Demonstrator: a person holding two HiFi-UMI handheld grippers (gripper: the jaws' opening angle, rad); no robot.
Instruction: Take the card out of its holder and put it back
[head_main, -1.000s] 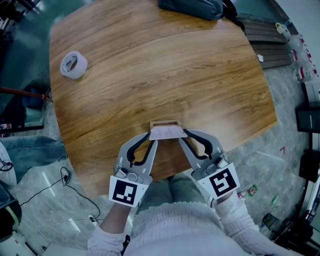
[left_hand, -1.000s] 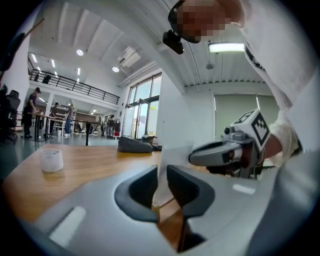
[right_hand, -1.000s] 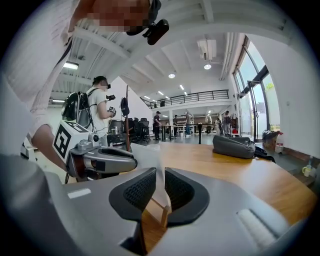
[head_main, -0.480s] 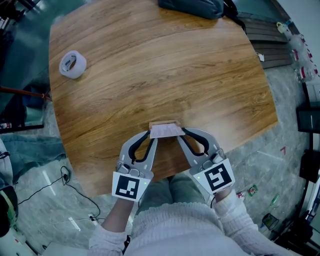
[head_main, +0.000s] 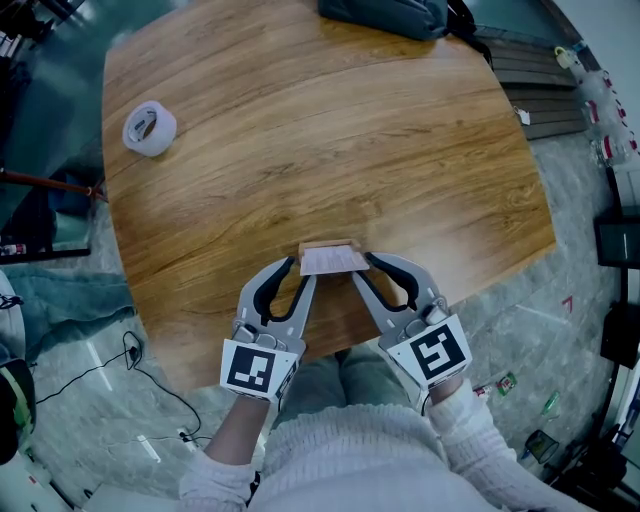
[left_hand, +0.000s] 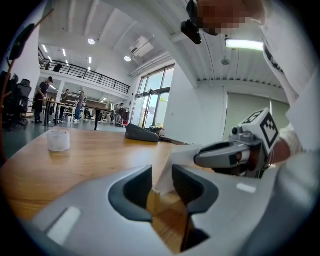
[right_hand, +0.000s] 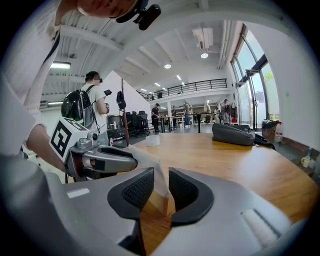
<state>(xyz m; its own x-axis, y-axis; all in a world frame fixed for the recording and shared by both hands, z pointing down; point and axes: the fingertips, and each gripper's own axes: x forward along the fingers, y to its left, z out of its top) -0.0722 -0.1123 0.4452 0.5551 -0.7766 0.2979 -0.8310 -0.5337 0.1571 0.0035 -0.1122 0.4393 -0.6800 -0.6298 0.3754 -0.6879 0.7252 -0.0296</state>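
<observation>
In the head view, the person's forearms are cut off by the bottom of the frame, and both sleeves hide the wrists. The left gripper (head_main: 301, 272) and the right gripper (head_main: 361, 268) reach forward side by side and angle inward, meeting at the white card (head_main: 333, 260) from either end. The card sits at the wooden holder (head_main: 328, 245), close to the near edge of the table (head_main: 320, 130). The gripper tips cover the card's two ends, so contact cannot be judged here. A tape roll (head_main: 149, 128) lies near the far left edge, well apart. A dark bag (head_main: 385, 15), cut off by the top of the frame, rests at the far edge.

In the left gripper view, the jaws have just been opening and stand apart with the card (left_hand: 176, 159) between them. It is close to one pad and clear of the other, so nothing is gripped. The holder (left_hand: 152, 202) shows only as a wooden block low in the gap. The right gripper (left_hand: 225, 155) points in from the right. The tape roll (left_hand: 58, 140) and bag (left_hand: 141, 133) lie beyond.

In the right gripper view, these jaws too have just been opening. The card (right_hand: 154, 172) rises between them, unpinched, from the holder (right_hand: 159, 202). The left gripper (right_hand: 107, 160) comes in from the left and hides the card's far end. The tape roll (right_hand: 152, 140) looks small and faint, and the bag (right_hand: 232, 134) lies at the far right.
</observation>
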